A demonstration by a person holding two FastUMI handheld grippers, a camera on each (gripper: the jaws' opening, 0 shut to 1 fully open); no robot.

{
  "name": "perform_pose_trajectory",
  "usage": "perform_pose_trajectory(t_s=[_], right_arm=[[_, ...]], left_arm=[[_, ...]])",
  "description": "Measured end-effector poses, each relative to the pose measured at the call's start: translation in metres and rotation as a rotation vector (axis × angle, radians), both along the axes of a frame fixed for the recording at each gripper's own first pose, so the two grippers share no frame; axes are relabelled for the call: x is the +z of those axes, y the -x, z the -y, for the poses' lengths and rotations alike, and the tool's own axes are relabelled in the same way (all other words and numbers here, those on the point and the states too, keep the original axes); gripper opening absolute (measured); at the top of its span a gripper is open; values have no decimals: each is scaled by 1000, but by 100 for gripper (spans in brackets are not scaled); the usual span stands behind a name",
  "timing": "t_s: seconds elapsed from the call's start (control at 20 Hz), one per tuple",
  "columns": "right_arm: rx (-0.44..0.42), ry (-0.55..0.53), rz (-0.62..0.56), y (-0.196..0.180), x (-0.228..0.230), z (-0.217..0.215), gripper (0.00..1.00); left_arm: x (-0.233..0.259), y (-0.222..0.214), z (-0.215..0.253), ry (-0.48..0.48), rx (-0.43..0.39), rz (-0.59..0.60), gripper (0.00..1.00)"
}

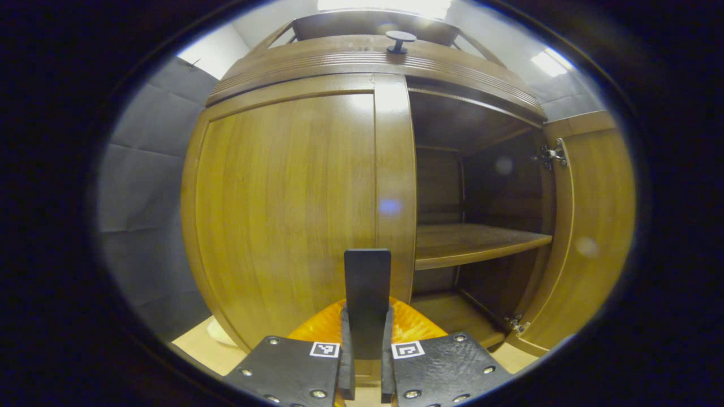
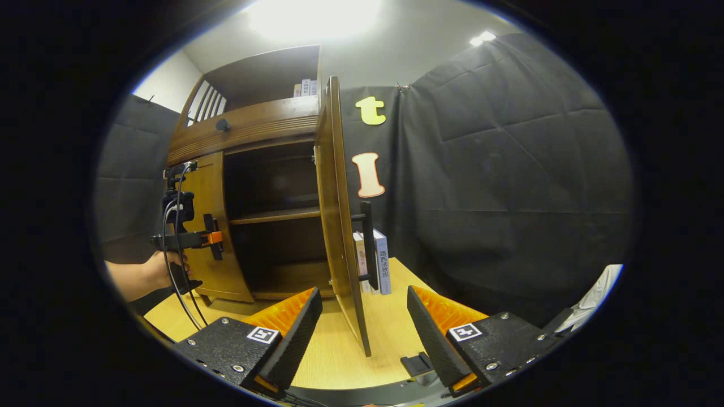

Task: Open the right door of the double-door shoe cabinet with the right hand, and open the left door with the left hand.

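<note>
While the right door [image 2: 339, 226] stands swung wide with the right gripper [image 2: 365, 333] spread apart around its lower edge, step 2 is in hand: the left gripper [image 1: 367, 308] looks pinched on the left door's handle [image 1: 367, 282], though contact is hard to confirm. The left door [image 1: 283, 209] remains closed; next comes an outward pull.

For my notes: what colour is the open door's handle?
Black handle, clearest in right gripper view.
</note>
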State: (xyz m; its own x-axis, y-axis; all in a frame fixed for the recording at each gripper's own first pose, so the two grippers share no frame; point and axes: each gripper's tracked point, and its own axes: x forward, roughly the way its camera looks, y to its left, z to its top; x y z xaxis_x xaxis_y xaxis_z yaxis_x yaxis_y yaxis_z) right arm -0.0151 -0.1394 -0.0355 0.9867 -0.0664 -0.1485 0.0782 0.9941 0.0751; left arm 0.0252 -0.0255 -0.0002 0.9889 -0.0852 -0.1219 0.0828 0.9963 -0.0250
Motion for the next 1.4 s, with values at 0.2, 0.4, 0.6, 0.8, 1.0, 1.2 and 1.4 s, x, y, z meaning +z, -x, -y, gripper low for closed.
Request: perform_pose_trajectory(t_s=[0.2, 0.4, 0.6, 0.8, 1.0, 1.2, 1.4], right_arm=[[29, 2, 11, -2, 1, -12, 94], [38, -4, 4, 0, -1, -32, 93], [55, 6, -3, 8, 0, -60, 93], [81, 21, -2, 20, 6, -87, 94], [93, 40, 18, 30, 15, -108, 93], [102, 38, 22, 40, 19, -126, 93], [119, 45, 31, 47, 24, -148, 93]], left_arm=[[1, -1, 1, 11, -8, 4, 18], [7, 3, 2, 37, -18, -1, 23], [12, 5, 2, 51, -37, -6, 23], [17, 7, 4, 62, -64, -9, 23], [19, 10, 2, 73, -60, -5, 23], [18, 10, 4, 61, -64, 1, 18], [17, 13, 3, 73, -56, 3, 19]])
